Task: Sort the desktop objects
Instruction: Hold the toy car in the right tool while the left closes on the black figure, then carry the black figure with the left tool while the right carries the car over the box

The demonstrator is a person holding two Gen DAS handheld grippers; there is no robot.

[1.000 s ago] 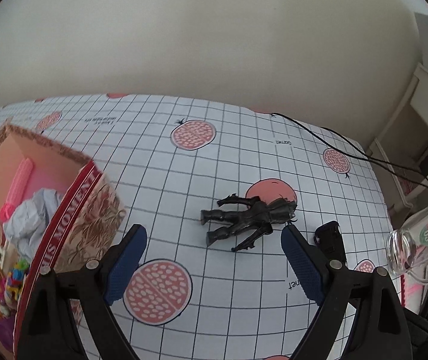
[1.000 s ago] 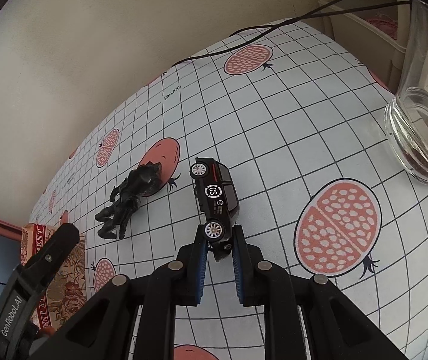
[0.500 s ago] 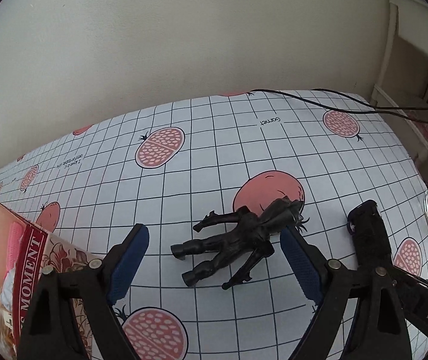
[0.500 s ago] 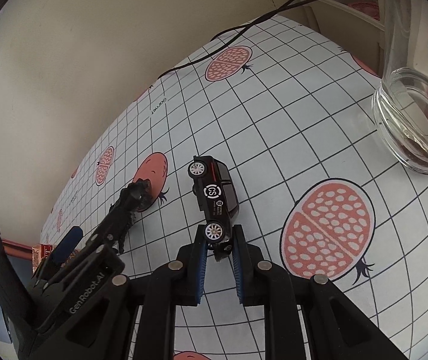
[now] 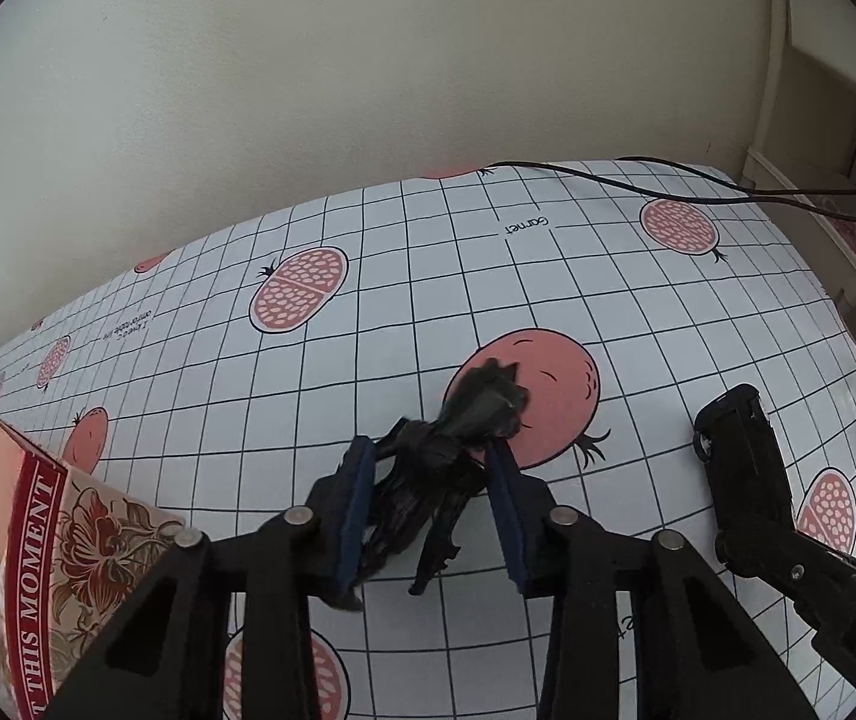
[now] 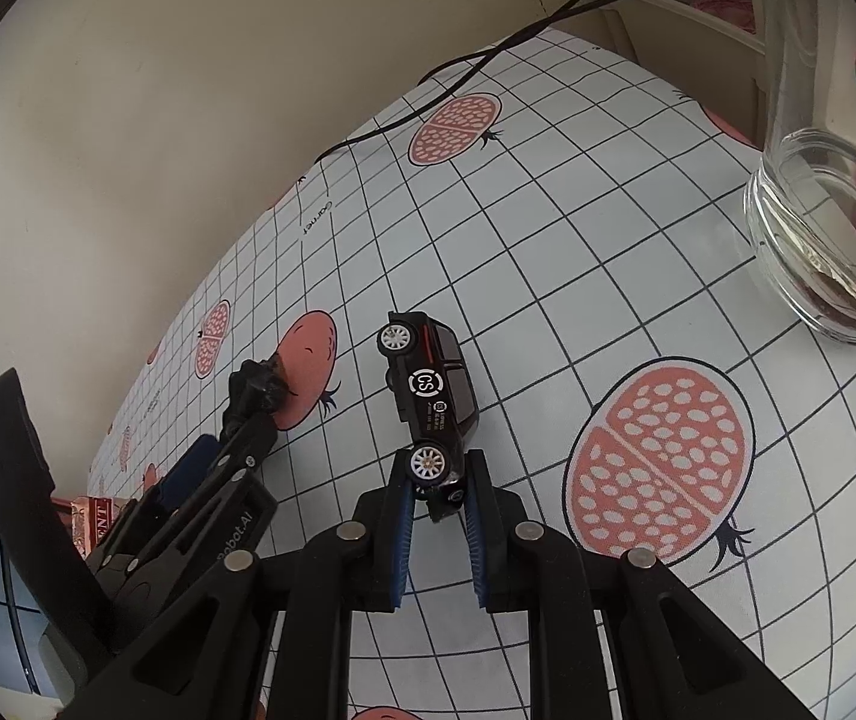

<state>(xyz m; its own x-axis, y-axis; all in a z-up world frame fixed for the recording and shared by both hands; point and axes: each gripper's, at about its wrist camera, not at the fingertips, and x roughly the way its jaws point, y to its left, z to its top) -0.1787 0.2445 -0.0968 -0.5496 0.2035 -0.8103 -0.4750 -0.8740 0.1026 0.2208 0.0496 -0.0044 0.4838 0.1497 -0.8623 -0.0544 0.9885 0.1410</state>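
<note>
A black toy figure [image 5: 437, 468] lies on the checked tablecloth. My left gripper [image 5: 434, 468] is shut on the black toy figure around its body, with the head sticking out forward over a pink fruit print. The figure's head also shows in the right wrist view [image 6: 257, 387]. My right gripper [image 6: 437, 480] is shut on the black toy car [image 6: 431, 396], gripping its rear end; the car lies on its side. The car also shows in the left wrist view [image 5: 740, 468].
A cardboard box [image 5: 38, 570] with red "THIS MOMENT" lettering stands at the left, holding items. A clear glass [image 6: 830, 240] stands at the right. A black cable [image 5: 668, 186] runs across the table's far edge. A white shelf [image 5: 836, 120] stands beyond the table.
My left gripper moved forward over the black figure and closed on its body. My right gripper kept its hold on the toy car.
</note>
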